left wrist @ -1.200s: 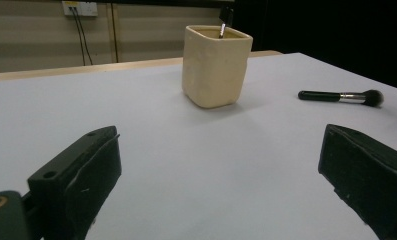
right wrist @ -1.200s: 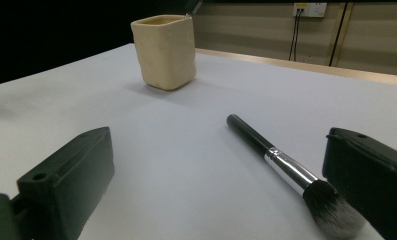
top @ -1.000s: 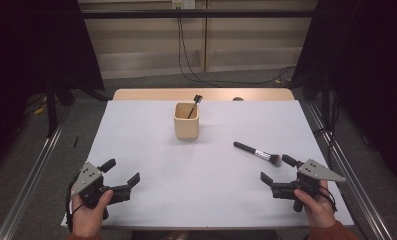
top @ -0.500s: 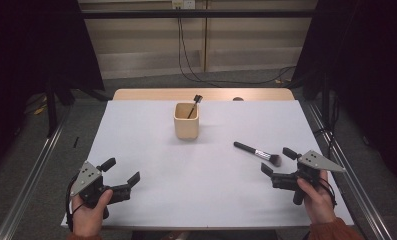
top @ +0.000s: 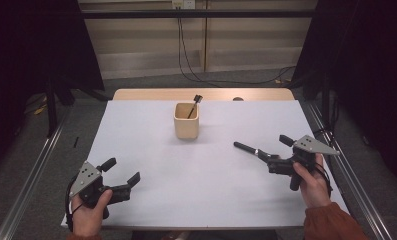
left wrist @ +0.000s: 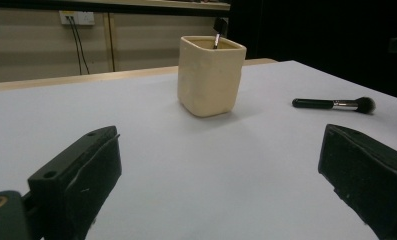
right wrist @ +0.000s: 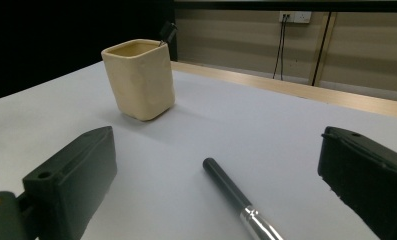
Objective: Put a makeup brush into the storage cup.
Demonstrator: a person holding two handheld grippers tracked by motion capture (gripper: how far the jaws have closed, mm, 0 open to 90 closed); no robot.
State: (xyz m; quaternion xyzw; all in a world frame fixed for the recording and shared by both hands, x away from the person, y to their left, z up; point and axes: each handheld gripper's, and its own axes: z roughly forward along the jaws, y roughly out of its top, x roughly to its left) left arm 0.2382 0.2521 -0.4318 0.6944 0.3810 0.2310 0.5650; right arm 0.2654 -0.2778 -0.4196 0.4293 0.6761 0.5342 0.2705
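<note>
Cream cup (top: pixel 186 121), black-handled brush (right wrist: pixel 236 196) with silver ferrule, white table (top: pixel 196 170)

A: Any writing to read here, a label, a brand, a number?

B: None. The cream cup (left wrist: pixel 210 75) has plain walls, and the brush (left wrist: pixel 333 104) lying on the worktop (top: pixel 196 170) carries no print that can be made out.

A: And the grippers, or the wall socket (left wrist: pixel 77 18)?

B: The black jaws and the grey plate are bare. The socket is too small to show any marking.
</note>
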